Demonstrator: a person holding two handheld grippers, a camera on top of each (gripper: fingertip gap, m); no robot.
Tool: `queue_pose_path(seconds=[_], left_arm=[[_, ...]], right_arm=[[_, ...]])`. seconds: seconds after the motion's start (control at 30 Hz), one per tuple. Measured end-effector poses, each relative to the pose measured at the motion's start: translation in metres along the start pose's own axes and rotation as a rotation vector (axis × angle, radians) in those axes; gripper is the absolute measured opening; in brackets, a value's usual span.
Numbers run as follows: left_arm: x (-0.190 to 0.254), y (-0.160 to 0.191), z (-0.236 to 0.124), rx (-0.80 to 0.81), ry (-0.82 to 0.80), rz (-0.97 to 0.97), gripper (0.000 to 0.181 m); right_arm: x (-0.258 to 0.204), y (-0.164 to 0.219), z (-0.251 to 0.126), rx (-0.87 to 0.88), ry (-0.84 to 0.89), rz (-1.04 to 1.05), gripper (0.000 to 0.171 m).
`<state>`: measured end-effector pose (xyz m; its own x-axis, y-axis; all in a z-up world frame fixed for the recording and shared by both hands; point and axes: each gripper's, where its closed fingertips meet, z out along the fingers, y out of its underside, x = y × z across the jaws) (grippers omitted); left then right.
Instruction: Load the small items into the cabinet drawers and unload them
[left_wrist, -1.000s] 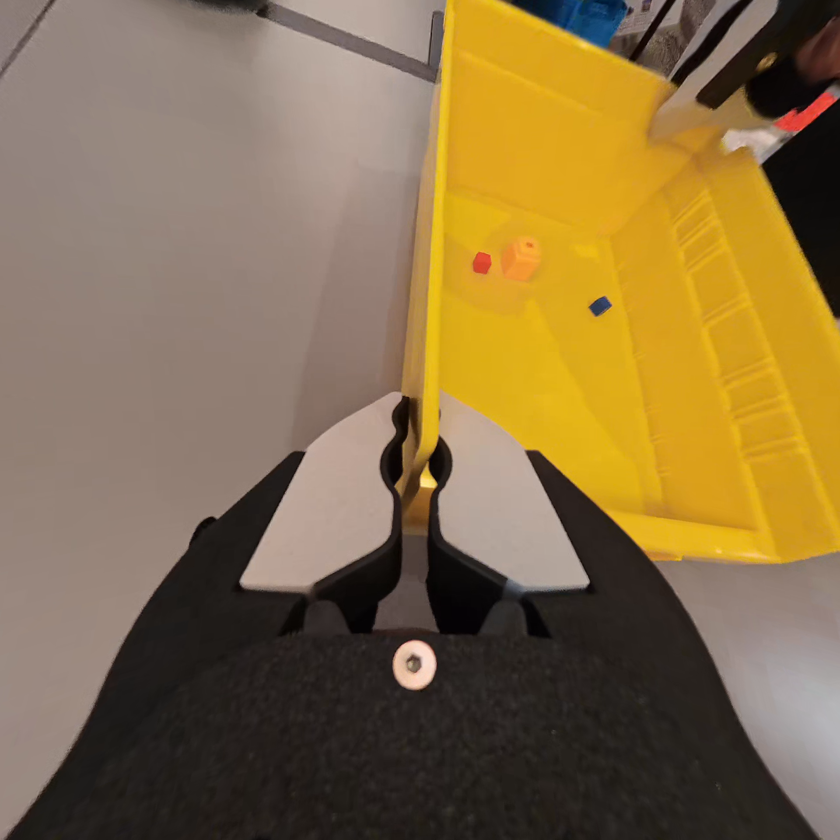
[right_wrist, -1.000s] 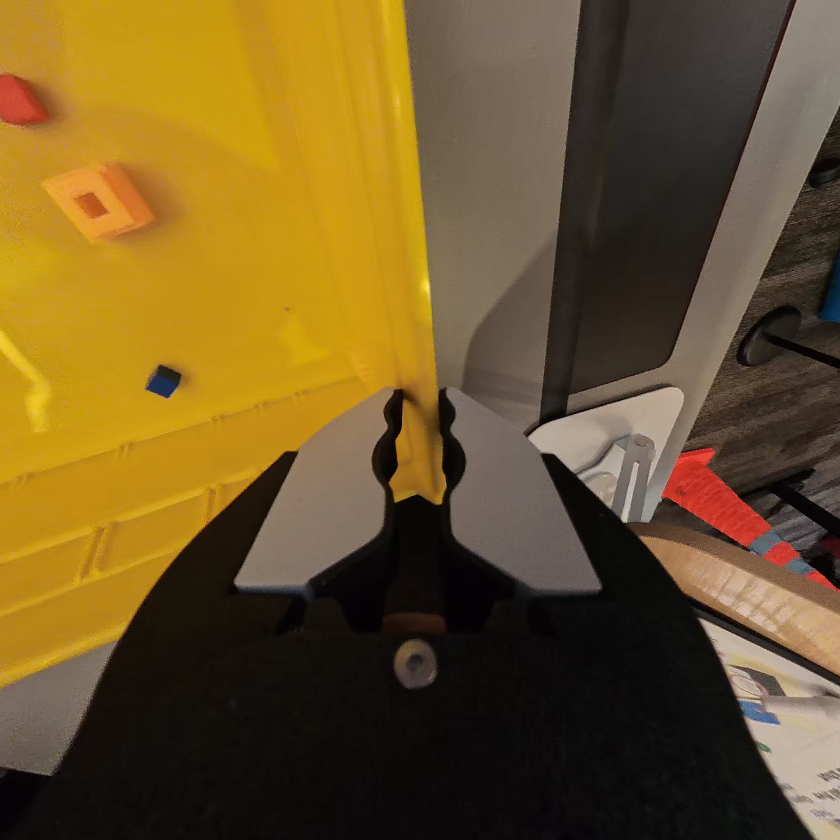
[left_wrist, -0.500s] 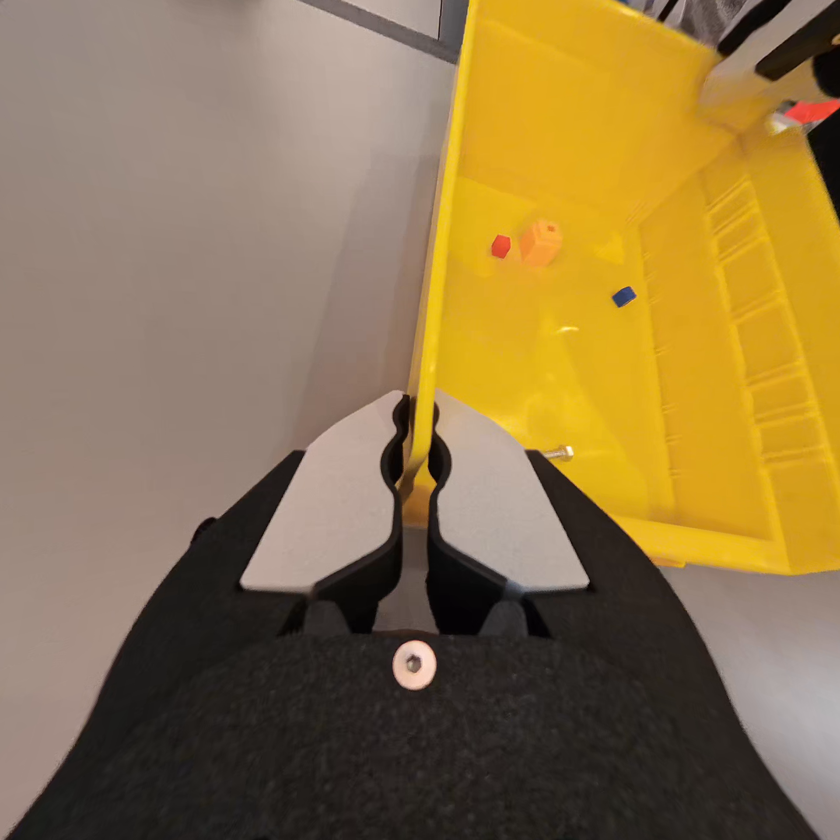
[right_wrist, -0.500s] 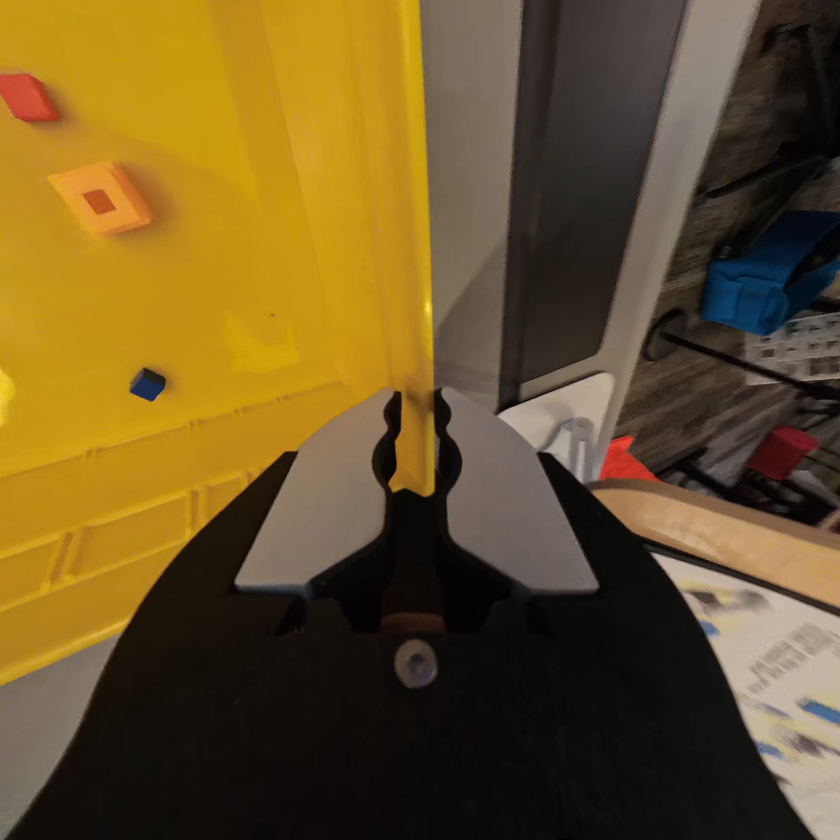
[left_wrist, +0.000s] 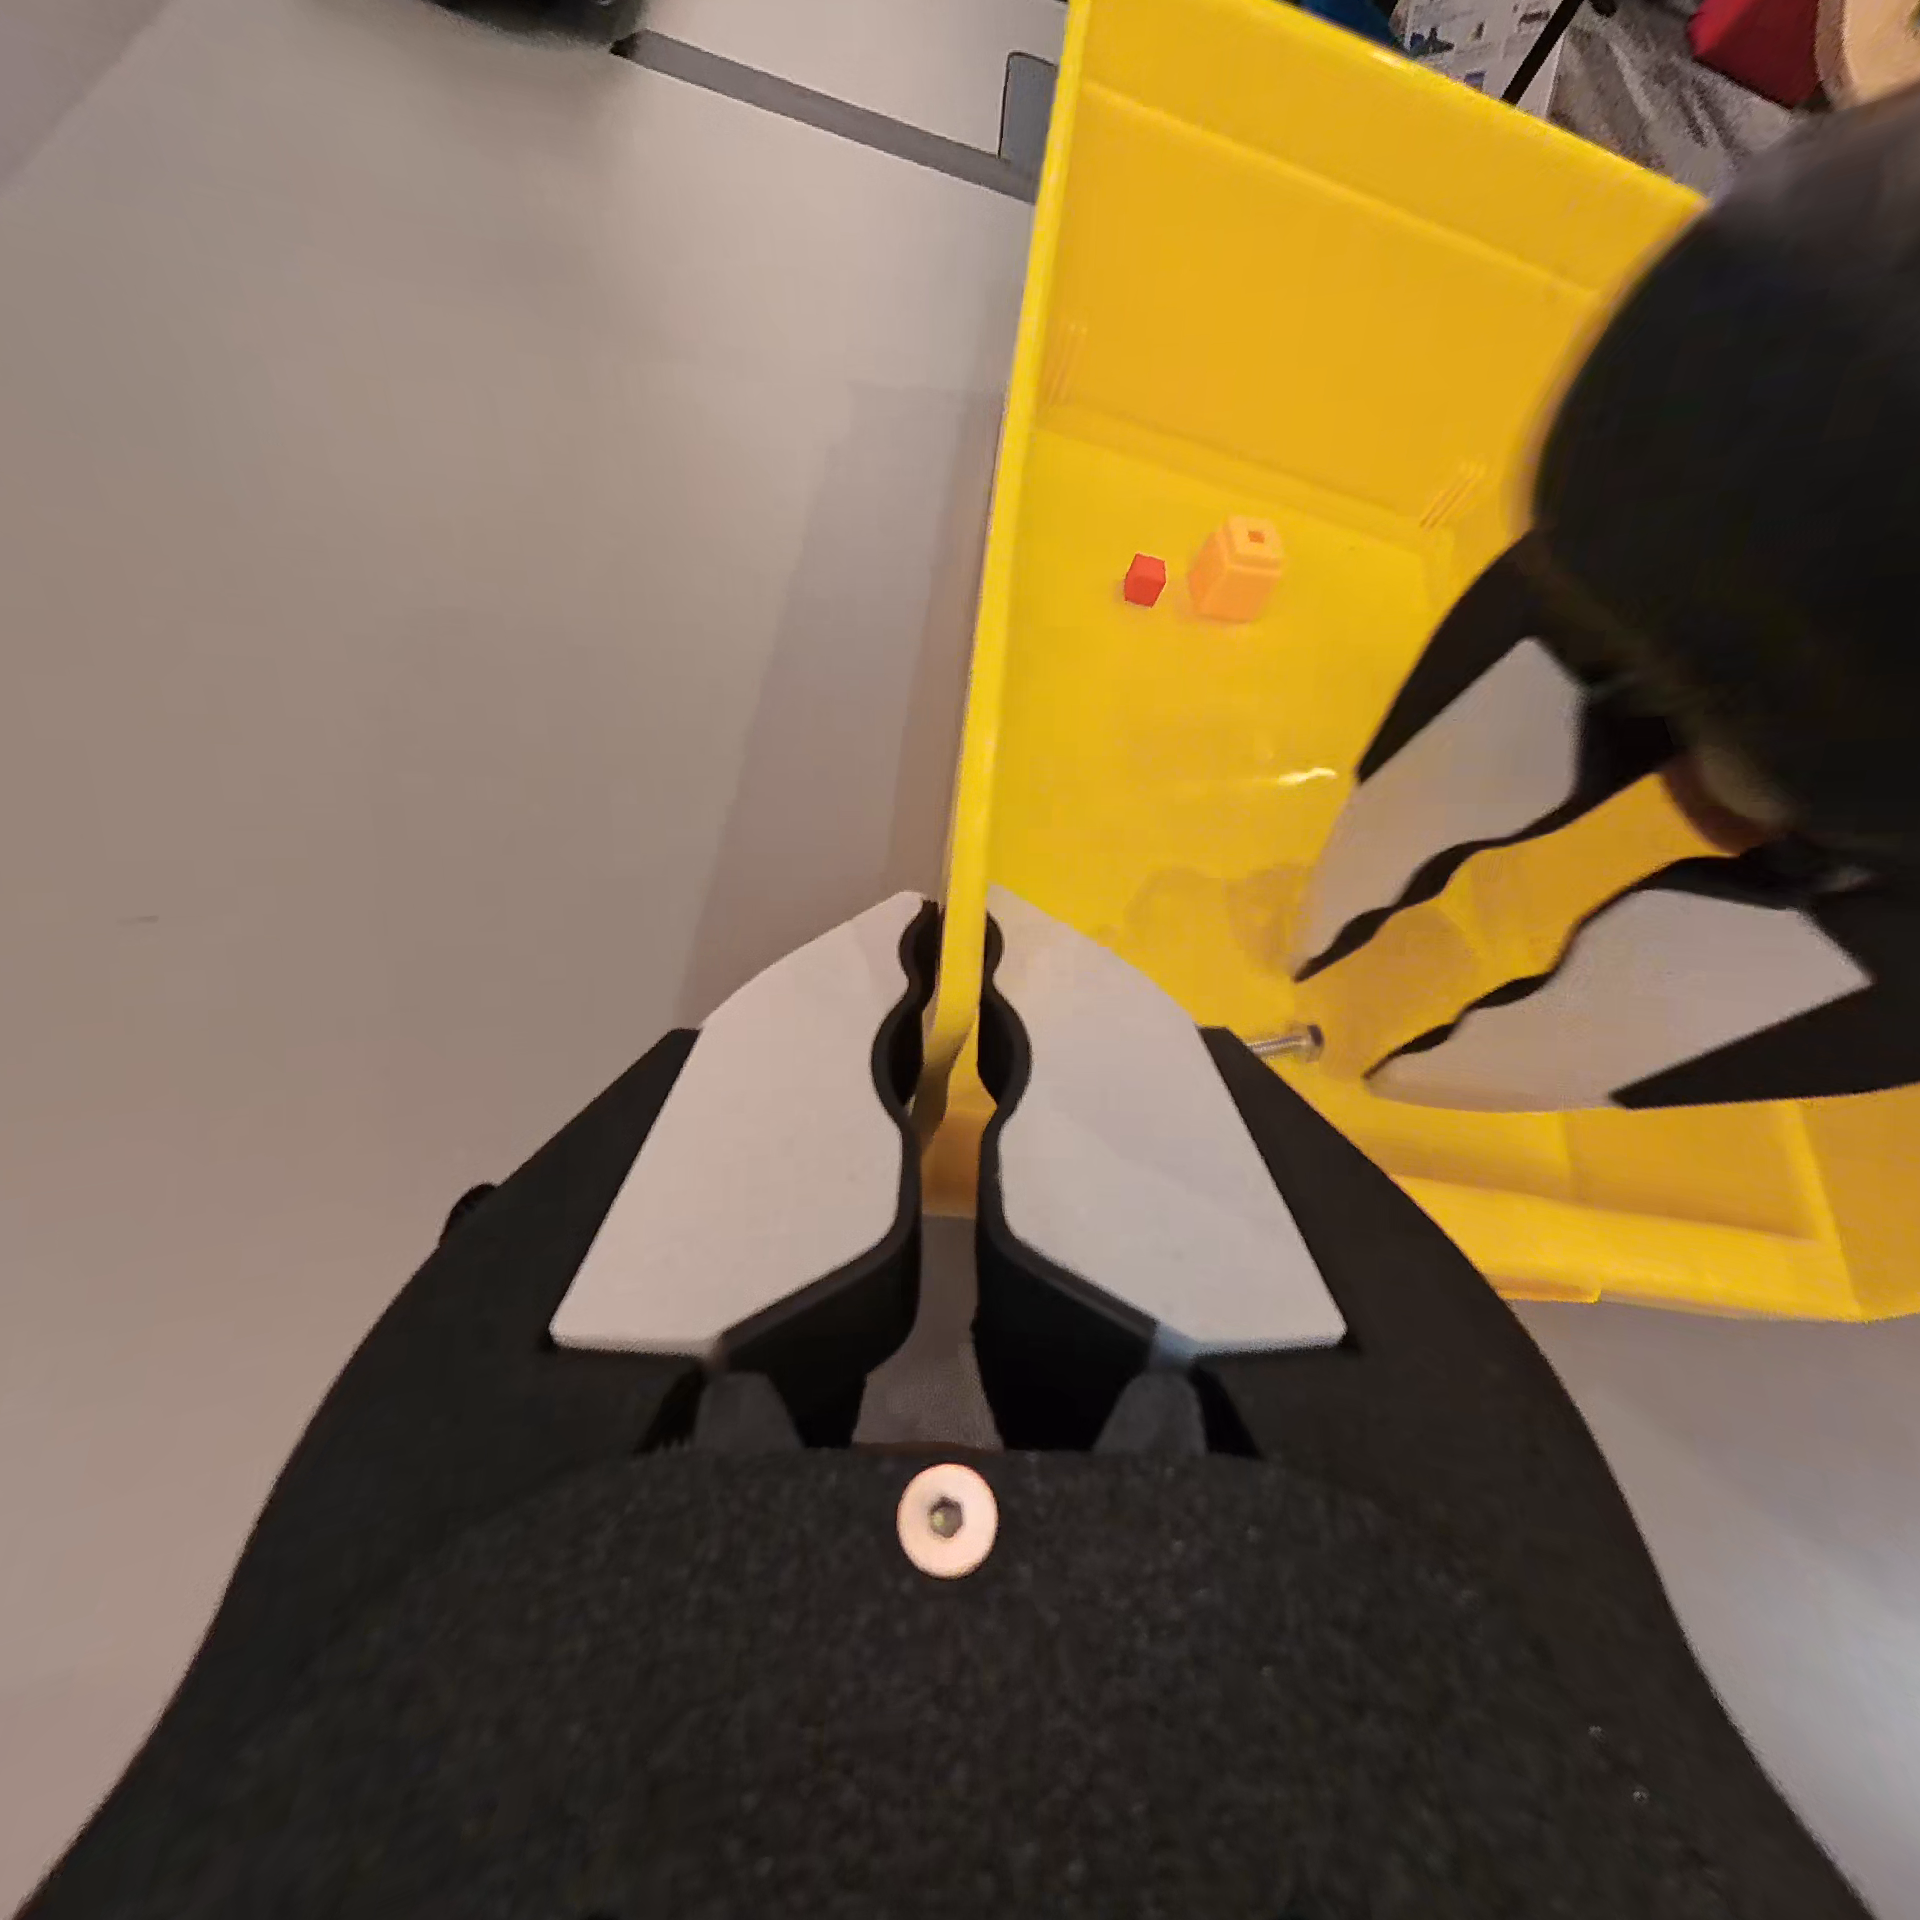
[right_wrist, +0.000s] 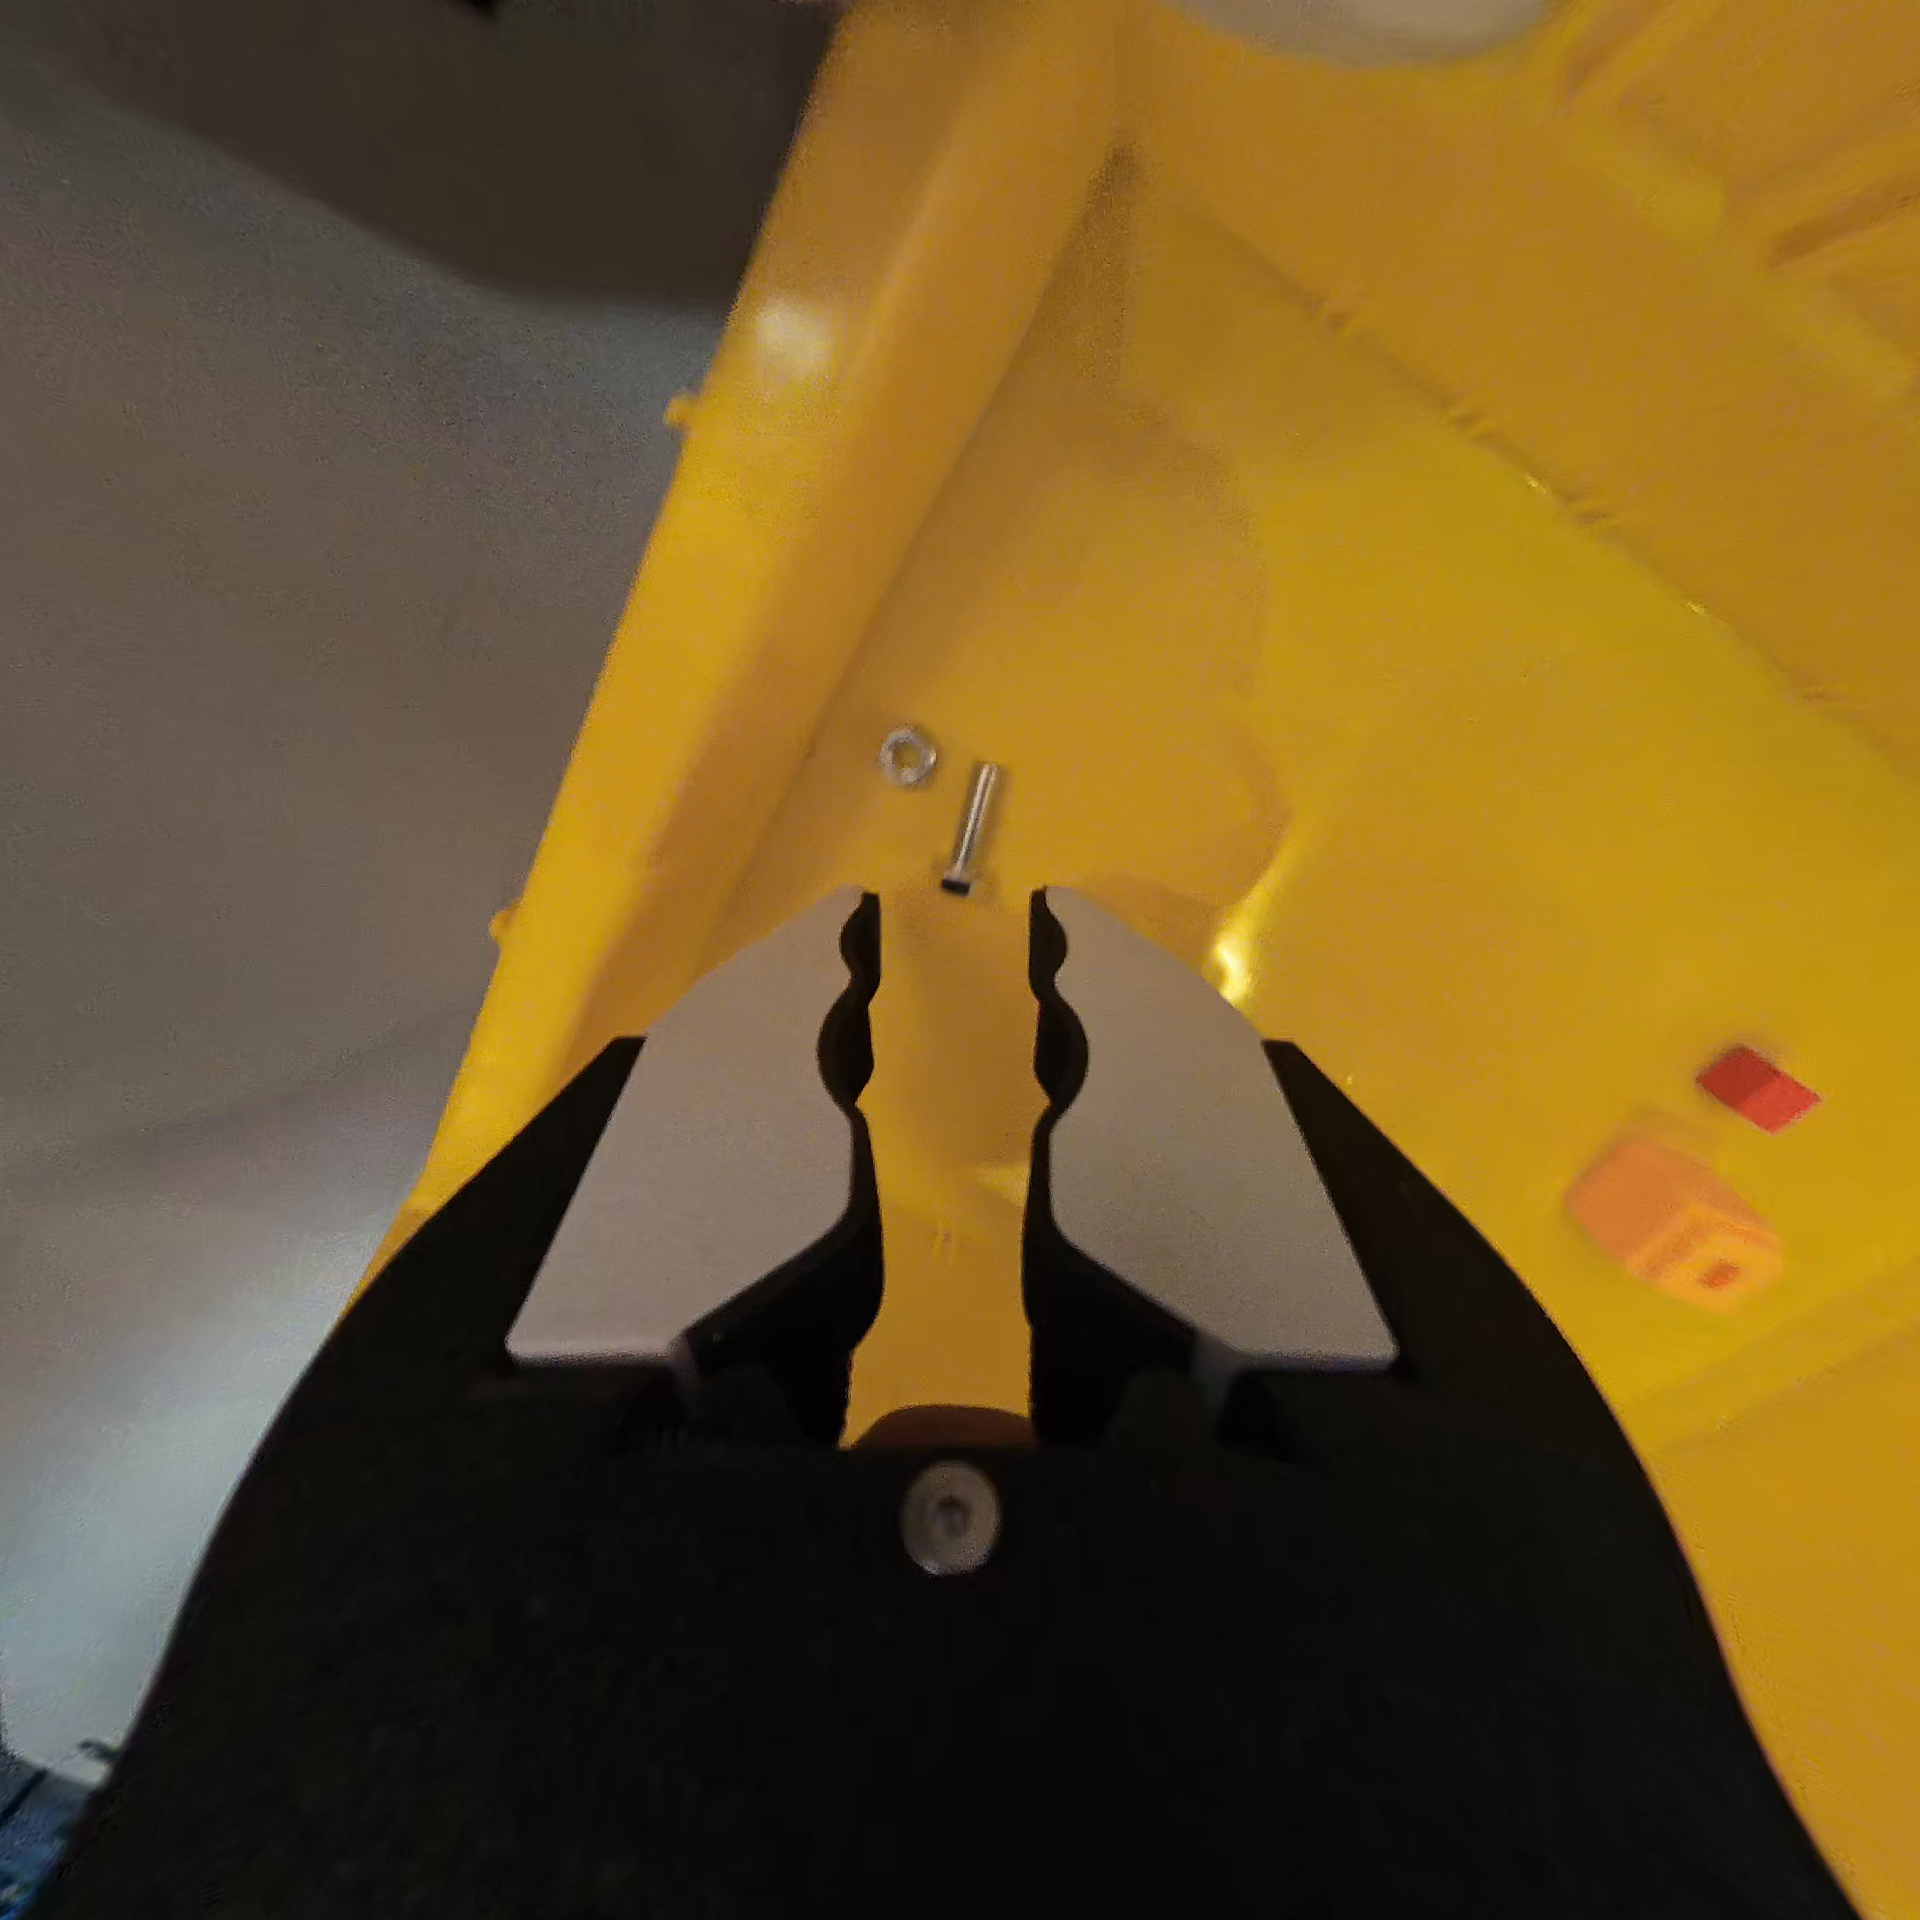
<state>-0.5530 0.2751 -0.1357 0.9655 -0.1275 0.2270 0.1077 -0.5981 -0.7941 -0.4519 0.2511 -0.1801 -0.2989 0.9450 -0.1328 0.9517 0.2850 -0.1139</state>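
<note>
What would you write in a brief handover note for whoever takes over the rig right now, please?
Left gripper: shut on the yellow drawer, clamping its side wall.
Right gripper: open, reaching down inside the drawer, fingertips just short of the small bolt.
In the drawer: bolt and washer near the wall, red cube and orange block towards the far end.
Done: nothing visibly unloaded.
Left: probably grip the bolt, then the washer, cube and block.
</note>
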Motion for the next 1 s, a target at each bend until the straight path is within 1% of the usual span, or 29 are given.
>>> queue_pose_path(seconds=[0.1,0.13,0.17,0.2,0.23,0.27,0.3,0.37,0.43,0.5,0.53,0.6,0.7,0.77,0.83,0.87,0.93,1.0], left_arm=[[0.000,0.000,0.000,0.002,-0.007,0.004,0.005],[0.001,0.000,0.000,0.003,-0.004,0.001,0.004],[0.001,0.000,0.000,0.005,0.002,-0.001,0.004],[0.001,0.000,0.000,0.008,0.009,-0.005,0.004],[0.001,0.001,0.000,0.011,0.017,-0.011,0.005],[0.001,0.001,0.000,0.015,0.023,-0.015,0.005],[0.002,0.001,-0.001,0.019,0.024,-0.016,0.005],[0.002,0.001,-0.001,0.027,0.016,-0.002,0.004],[0.002,0.001,-0.001,0.031,0.000,0.015,0.004],[0.002,0.001,-0.001,0.031,-0.012,0.030,0.004],[0.001,0.001,-0.001,0.033,-0.015,0.038,0.004],[0.002,0.001,-0.001,0.042,-0.008,0.039,0.004],[0.002,0.002,-0.001,0.064,0.034,0.018,0.006],[0.001,0.005,-0.001,0.074,0.053,0.006,0.025],[-0.003,0.010,-0.002,0.080,0.052,0.015,0.035],[-0.005,0.013,-0.005,0.080,0.047,0.024,0.041],[-0.006,0.015,-0.016,0.099,0.024,0.043,0.041],[-0.005,0.014,-0.032,0.115,-0.019,0.085,0.041]], right_arm=[[0.006,-0.016,0.007,0.056,0.011,-0.004,0.025],[0.012,-0.013,0.010,0.027,0.039,0.000,0.023],[0.020,-0.005,0.011,-0.022,0.076,0.007,0.016],[0.034,0.003,0.008,-0.049,0.141,0.011,0.013],[0.050,0.019,0.001,-0.119,0.214,0.019,0.013],[0.066,0.036,-0.010,-0.170,0.272,0.040,0.014],[0.079,0.048,-0.024,-0.171,0.312,0.087,0.014],[0.087,0.057,-0.055,-0.085,0.324,0.229,0.015],[0.078,0.052,-0.093,0.078,0.366,0.336,0.019],[0.048,0.047,-0.131,0.278,0.436,0.380,0.024],[0.023,0.048,-0.144,0.359,0.446,0.381,0.027],[-0.035,0.057,-0.158,0.514,0.442,0.352,0.030],[-0.123,0.075,-0.150,0.781,0.379,0.333,0.029],[-0.161,0.099,-0.132,0.885,0.403,0.369,0.029],[-0.182,0.125,-0.115,0.940,0.481,0.422,0.029],[-0.188,0.140,-0.108,0.938,0.535,0.455,0.029],[-0.192,0.165,-0.102,0.971,0.627,0.542,0.029],[-0.193,0.185,-0.097,1.011,0.662,0.630,0.028]])
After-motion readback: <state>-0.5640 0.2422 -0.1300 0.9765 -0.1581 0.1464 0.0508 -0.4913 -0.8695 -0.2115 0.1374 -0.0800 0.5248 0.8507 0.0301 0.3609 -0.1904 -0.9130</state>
